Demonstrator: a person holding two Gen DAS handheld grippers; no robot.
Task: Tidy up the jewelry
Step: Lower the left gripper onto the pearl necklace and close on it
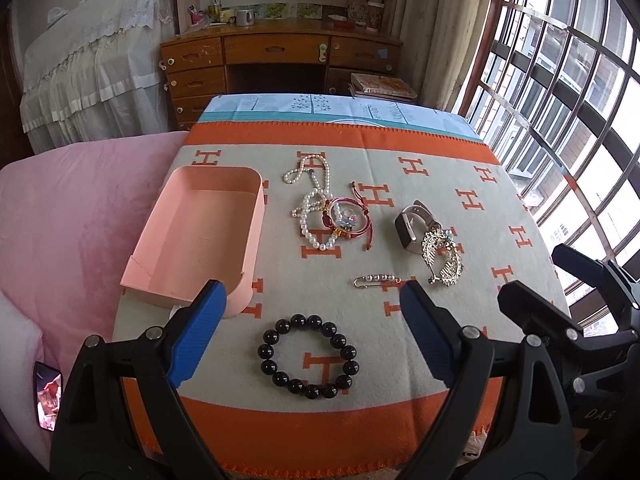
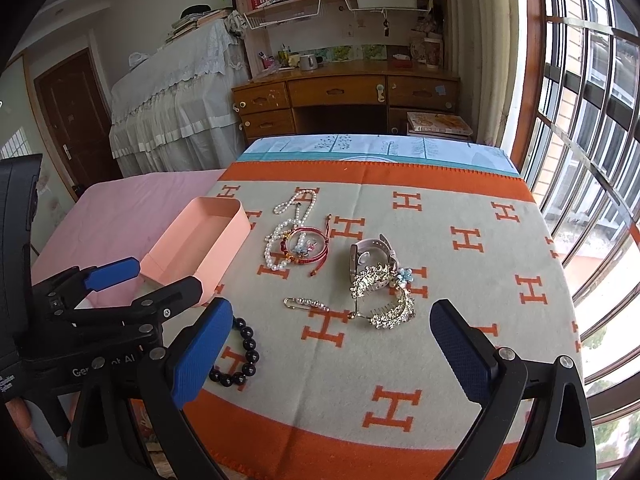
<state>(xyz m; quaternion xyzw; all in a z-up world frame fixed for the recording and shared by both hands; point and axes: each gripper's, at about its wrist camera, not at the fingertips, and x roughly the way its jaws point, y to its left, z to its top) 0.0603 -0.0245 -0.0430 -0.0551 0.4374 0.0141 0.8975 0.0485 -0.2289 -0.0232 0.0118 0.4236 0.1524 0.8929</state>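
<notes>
Start | left gripper (image 1: 310, 314) wide above black bracelet (image 1: 309, 356) near blanket (image 1: 460, 168) front edge | right gripper (image 2: 332, 340) wide, empty | pink box (image 1: 200, 236) left edge, ready for filling

Both grippers hang side by side, low in their own views and angled forward and down. The left gripper (image 1: 312, 296) has its jaws spread wide, blue pads (image 1: 198, 332) facing each other across a broad gap, nothing between them. The right gripper (image 2: 332, 316) is just as wide apart, its blue pads (image 2: 202, 350) bare and gripping nothing. From the left camera, the right gripper's black frame shows at the right edge; from the right camera, the left gripper sits at the left, fingers splayed too.
</notes>
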